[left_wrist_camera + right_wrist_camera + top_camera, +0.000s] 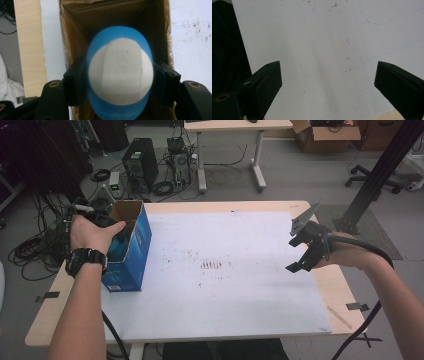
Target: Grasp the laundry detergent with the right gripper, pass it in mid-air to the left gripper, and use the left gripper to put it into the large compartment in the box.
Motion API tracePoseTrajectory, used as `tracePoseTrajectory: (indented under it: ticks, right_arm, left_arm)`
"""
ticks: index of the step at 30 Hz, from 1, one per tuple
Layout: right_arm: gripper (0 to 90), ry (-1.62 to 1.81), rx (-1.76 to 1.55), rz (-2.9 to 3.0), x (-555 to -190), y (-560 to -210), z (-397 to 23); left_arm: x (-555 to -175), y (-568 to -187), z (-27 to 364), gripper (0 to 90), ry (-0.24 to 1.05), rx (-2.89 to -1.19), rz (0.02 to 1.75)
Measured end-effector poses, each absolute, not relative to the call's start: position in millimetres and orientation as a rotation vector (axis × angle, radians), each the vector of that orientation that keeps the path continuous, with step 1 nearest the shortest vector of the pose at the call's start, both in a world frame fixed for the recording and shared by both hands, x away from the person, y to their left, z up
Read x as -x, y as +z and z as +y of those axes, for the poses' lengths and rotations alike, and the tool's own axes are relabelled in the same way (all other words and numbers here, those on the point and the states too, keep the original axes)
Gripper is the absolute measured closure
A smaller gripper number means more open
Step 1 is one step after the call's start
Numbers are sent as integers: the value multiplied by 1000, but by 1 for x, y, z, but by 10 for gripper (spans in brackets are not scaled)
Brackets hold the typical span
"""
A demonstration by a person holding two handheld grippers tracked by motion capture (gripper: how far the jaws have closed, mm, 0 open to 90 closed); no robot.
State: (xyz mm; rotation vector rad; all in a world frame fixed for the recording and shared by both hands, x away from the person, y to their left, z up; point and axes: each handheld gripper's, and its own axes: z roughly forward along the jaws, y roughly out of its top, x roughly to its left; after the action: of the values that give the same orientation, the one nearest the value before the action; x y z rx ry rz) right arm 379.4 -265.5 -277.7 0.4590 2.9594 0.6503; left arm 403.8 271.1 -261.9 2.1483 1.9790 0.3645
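A blue and white ball [120,75] sits between the jaws of my left gripper [120,83], which is shut on it. The ball hangs in the open top of a tall blue box [131,251], whose brown cardboard inner walls [75,30] surround it. In the high view my left hand [92,232], with a black watch, covers that gripper at the box's mouth. The box stands on the left part of a white sheet [225,295]. My right gripper [295,254] hovers over the sheet's right edge, open. Nothing is between its jaws [328,80].
The sheet covers a wooden table [340,290] with tape strips near its front corners. Beyond the far edge the floor holds a computer tower [141,162], cables, another table [235,125] and a cardboard box [325,135]. A black slanted post [380,175] stands at the right.
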Motion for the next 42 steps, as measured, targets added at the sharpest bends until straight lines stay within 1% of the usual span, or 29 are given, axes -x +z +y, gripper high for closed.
tracePoseTrajectory:
  ticks: [13,37,42]
  right_arm:
    - [76,648,-469,2963,-379,-281,-268]
    - [76,644,-470,2971,-377,-284,-267]
    - [77,645,-472,2968,-377,-282,-267]
  left_arm:
    - [-404,-274,272,380,359,-2156,1995]
    - [-404,-276,267,374,371,-2169,1992]
    - [-404,-275,267,344,365,-2155,1999]
